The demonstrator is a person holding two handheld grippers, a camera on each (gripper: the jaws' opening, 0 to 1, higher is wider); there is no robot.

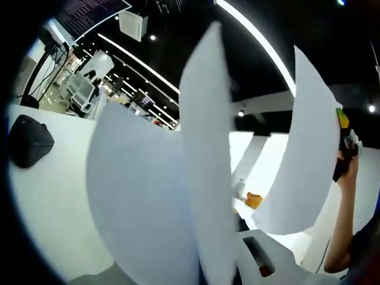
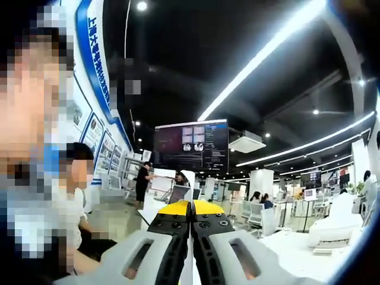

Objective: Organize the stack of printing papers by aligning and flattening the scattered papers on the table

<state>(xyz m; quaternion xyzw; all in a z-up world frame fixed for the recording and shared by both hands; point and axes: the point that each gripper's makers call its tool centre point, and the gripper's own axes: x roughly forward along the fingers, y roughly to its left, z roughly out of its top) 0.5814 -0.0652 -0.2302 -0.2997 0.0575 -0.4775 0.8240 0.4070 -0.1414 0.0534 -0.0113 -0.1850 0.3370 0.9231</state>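
Several white printing papers (image 1: pixel 142 196) stand fanned upright in the left gripper view, rising from between my left gripper (image 1: pixel 228 258)'s jaws, which are shut on their lower edge. One sheet (image 1: pixel 208 130) shows edge-on; another curved sheet (image 1: pixel 300 154) bends to the right. My right gripper (image 1: pixel 344 142), yellow-tipped and held by a hand, pinches that sheet's far edge. In the right gripper view my right gripper (image 2: pixel 191 209) is shut, and a thin white paper edge (image 2: pixel 189 270) runs between its jaws.
A dark rounded mouse-like object (image 1: pixel 28 141) lies on the white table (image 1: pixel 53 202) at the left. A small orange item (image 1: pixel 254 200) sits farther back. A person (image 2: pixel 71 196) sits to the left, with office desks, chairs and a hanging screen (image 2: pixel 191 144) behind.
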